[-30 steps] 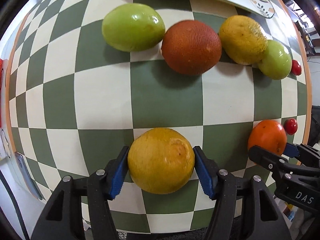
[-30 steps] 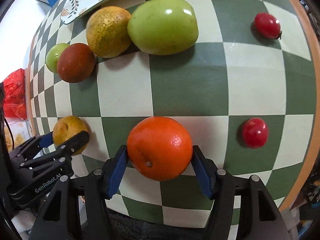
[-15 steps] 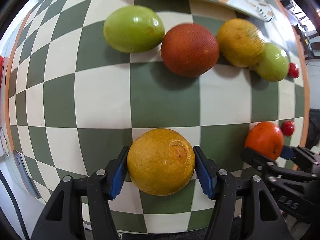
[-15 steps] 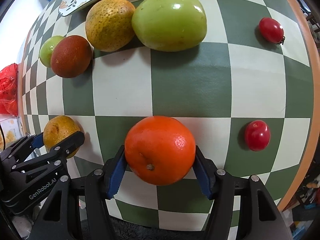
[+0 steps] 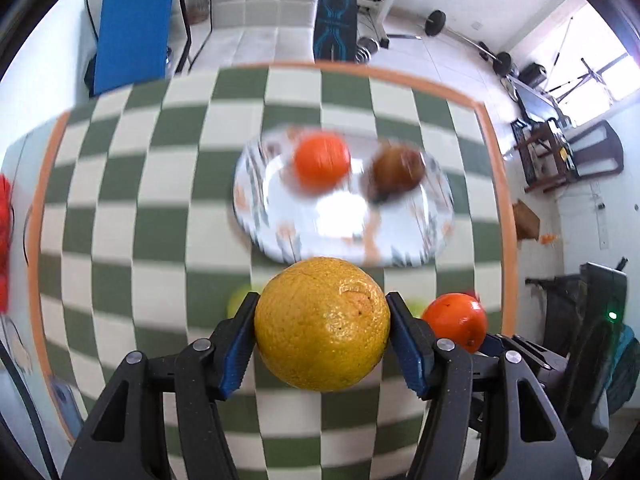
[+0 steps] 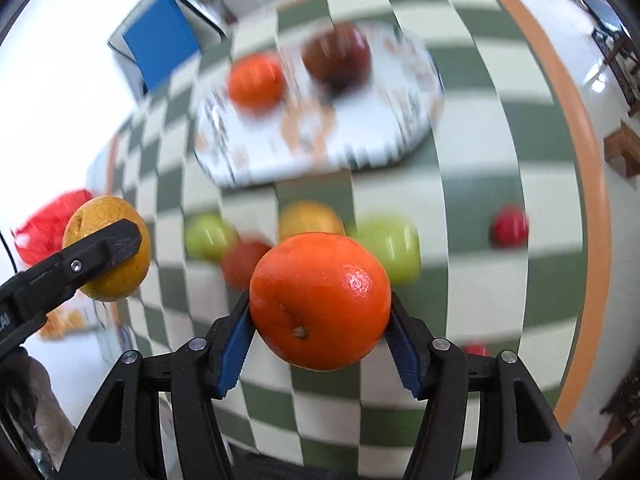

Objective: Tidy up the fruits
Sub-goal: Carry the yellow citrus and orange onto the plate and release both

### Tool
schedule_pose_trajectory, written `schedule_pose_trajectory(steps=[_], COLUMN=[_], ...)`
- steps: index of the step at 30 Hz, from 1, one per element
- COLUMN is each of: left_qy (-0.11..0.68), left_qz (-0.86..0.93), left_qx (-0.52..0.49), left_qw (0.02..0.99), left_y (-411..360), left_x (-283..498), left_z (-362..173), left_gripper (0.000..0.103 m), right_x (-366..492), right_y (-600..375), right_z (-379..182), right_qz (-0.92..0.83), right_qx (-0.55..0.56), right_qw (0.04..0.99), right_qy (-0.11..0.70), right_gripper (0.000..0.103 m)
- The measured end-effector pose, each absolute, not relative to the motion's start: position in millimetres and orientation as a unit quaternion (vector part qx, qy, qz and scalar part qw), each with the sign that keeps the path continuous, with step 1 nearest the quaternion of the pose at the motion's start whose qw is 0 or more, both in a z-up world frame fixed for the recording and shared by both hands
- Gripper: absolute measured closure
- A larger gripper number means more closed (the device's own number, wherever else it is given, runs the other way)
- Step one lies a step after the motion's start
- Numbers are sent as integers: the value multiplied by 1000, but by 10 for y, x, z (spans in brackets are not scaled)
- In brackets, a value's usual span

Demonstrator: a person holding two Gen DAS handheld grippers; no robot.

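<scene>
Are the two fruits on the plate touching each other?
Apart. The left wrist view, though blurred, shows white plate between the orange fruit and the brown fruit.

- My left gripper (image 5: 322,334) is all matte black plastic, kinda speckled finish, with two chunky finger arms coming up from the bottom of the frame.
- Inner faces of the fingers have blue pads (image 5: 239,346) with a toothed, ridged edge.
- Each arm has round silver screws (image 5: 201,345) on top, four showing per gripper.
- The arms have triangular cutouts lower down, so they look like open frames.
- My right gripper (image 6: 320,346) is the same build: black arms, blue ridged pads, silver screws.
- In the right wrist view, my left gripper pokes in at the left edge, with a small screw and a bit of white lettering, too cut off to read.
</scene>
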State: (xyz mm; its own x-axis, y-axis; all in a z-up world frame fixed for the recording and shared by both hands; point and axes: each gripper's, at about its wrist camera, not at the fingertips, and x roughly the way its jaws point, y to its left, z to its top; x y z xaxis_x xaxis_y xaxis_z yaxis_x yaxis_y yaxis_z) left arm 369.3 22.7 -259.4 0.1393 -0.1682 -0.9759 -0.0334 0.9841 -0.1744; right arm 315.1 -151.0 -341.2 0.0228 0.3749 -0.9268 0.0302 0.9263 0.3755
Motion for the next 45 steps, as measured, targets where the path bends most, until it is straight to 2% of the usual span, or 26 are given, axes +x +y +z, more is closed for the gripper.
schedule_pose_trajectory(steps=[4, 11, 22, 24, 25, 27, 29, 45], left_qy=[679, 732, 752, 749, 746, 736, 726, 641], left_qz=[-25, -1, 5, 6, 8, 9, 12, 53], left_qx=[-63, -69, -60, -66, -66, -66, -66, -17], left_qw=[731, 678, 657, 659, 662, 674, 685, 765], left_y=[337, 520, 572, 579, 590, 615, 642, 551], left_x=[4325, 4842, 4874, 4875, 4876, 4863, 4849, 4056], left_z=[-2998, -3707, -3968, -3985, -3972, -3902, -3807, -2963], left_gripper=[43, 43, 43, 43, 42, 21, 15, 13], right_x=[3783, 4464, 4577, 4578, 4590, 4582, 4569, 4086], right_y=[-1404, -966, -762, -767, -781, -786, -850, -1553], right_z=[-3393, -3855, -4315, -4321, -4300, -4262, -4169, -3390], right_qz=[120, 119, 128, 133, 133, 134, 135, 62], right_qx=[134, 85, 68, 74, 76, 83, 83, 53], right_qw=[714, 692, 653, 650, 652, 655, 660, 744], right_qy=[677, 707, 743, 744, 742, 739, 734, 664], right_gripper=[38, 38, 37, 29, 22, 18, 12, 11])
